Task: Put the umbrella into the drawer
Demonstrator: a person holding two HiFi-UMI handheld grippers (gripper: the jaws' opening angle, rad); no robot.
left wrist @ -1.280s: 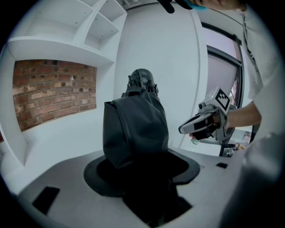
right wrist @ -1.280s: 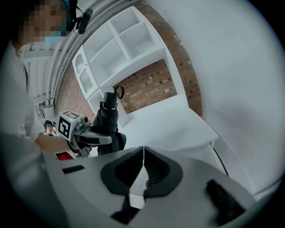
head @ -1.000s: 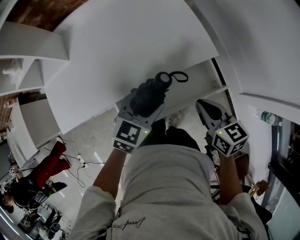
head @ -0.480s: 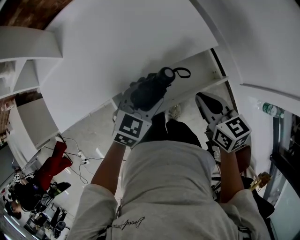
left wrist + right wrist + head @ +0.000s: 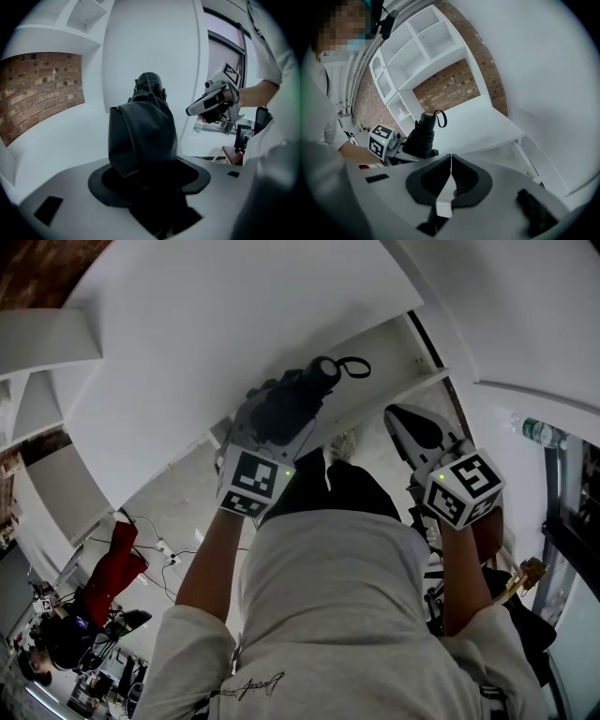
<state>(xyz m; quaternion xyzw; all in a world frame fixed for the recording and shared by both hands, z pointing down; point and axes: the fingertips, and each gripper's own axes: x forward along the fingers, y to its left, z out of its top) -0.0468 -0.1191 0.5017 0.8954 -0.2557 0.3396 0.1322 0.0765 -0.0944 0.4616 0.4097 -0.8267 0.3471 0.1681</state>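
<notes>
A folded black umbrella (image 5: 292,405) with a wrist loop (image 5: 354,367) at its handle end is held up in my left gripper (image 5: 274,431), whose jaws stand wide around the bundled fabric. In the left gripper view the umbrella (image 5: 143,133) rises upright from between the pads, over a white cabinet top (image 5: 234,324). My right gripper (image 5: 410,426) hangs to the right of it, shut and empty; its pads meet in the right gripper view (image 5: 451,168). The umbrella (image 5: 424,133) shows there too, to the left. Below the top's edge runs a white recessed ledge (image 5: 398,357); I cannot tell whether it is a drawer.
White open shelves (image 5: 417,47) stand against a brick wall (image 5: 450,86). A green-capped bottle (image 5: 541,433) lies at the right edge. On the floor at lower left sit a person in red (image 5: 101,570) and cables (image 5: 169,573). A brown seat (image 5: 232,153) is by my right side.
The left gripper with the umbrella has sunk a little toward the white top and tilted slightly. The right gripper has stayed where it was, still shut.
</notes>
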